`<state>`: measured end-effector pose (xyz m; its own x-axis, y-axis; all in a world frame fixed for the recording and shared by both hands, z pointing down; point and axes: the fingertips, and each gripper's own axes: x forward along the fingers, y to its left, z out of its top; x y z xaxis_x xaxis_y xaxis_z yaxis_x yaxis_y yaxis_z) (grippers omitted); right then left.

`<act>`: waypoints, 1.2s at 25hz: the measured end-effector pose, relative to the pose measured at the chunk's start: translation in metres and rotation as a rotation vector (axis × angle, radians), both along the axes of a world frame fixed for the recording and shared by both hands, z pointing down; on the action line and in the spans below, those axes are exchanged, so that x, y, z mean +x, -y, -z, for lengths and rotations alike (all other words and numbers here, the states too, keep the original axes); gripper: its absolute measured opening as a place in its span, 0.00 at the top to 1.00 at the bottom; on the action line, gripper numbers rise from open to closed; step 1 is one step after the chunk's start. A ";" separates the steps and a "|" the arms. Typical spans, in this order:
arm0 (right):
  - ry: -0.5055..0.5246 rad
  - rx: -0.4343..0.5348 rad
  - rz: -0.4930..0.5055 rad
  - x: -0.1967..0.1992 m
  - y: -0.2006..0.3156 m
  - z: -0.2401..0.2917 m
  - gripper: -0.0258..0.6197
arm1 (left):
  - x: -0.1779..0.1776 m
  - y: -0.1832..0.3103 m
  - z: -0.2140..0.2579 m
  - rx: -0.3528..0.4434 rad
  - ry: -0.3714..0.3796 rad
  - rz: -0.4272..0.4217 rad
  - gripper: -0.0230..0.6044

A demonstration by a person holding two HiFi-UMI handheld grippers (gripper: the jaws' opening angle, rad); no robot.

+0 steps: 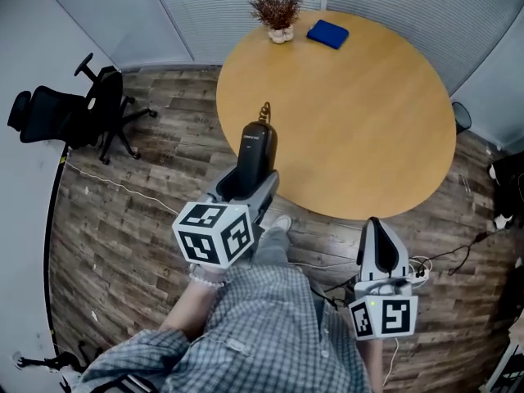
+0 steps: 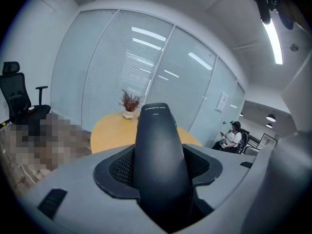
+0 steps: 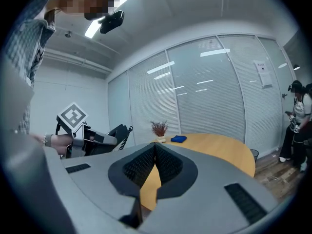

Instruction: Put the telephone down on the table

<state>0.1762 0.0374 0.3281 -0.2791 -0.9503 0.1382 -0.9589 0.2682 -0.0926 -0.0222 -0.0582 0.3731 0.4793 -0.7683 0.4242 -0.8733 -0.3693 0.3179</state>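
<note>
From the head view, my left gripper [image 1: 250, 188] is clamped on the telephone [image 1: 256, 147], a dark handset standing nearly upright out of the jaws. Its top end lies over the near left edge of the round wooden table [image 1: 352, 129], and a coiled cord [image 1: 264, 111] shows just past it. I hold my right gripper [image 1: 377, 234] lower and to the right, over the wooden floor [image 1: 123, 219] and short of the table. On the far side of the table a small potted plant [image 1: 277, 12] stands beside a folded blue cloth [image 1: 327, 33]. A black office chair [image 1: 78, 113] stands off to the left

In my left gripper view both jaws press on the sides of the telephone [image 2: 157, 155], which fills the gap and rises up the middle. Behind it are the table [image 2: 109, 133], the plant [image 2: 129, 103] and glass walls with blinds; a person [image 2: 233, 136] sits far back on the right

In my right gripper view the jaws are together, pads meeting at the tips, with nothing between them. Past them, at left, my left gripper [image 3: 95, 139] holds the telephone [image 3: 118, 132] up in the air, off the table [image 3: 219, 147] and to its left. The plant [image 3: 159, 129] and the blue cloth [image 3: 178, 139] sit on the tabletop, and another person [image 3: 297, 116] stands at the far right
</note>
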 end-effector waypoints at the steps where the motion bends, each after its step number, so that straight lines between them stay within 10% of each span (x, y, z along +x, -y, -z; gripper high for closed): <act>1: -0.003 -0.004 -0.011 0.002 0.008 0.001 0.95 | 0.001 0.010 -0.002 -0.006 0.004 -0.008 0.52; 30: -0.053 -0.145 -0.102 -0.020 0.181 -0.021 0.95 | 0.019 0.278 -0.132 -0.152 0.214 -0.099 0.52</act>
<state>0.1562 -0.1434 0.3489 -0.1714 -0.9424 0.2873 -0.9849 0.1572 -0.0720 -0.0034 -0.3365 0.5056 0.4358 -0.6420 0.6308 -0.8887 -0.4180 0.1886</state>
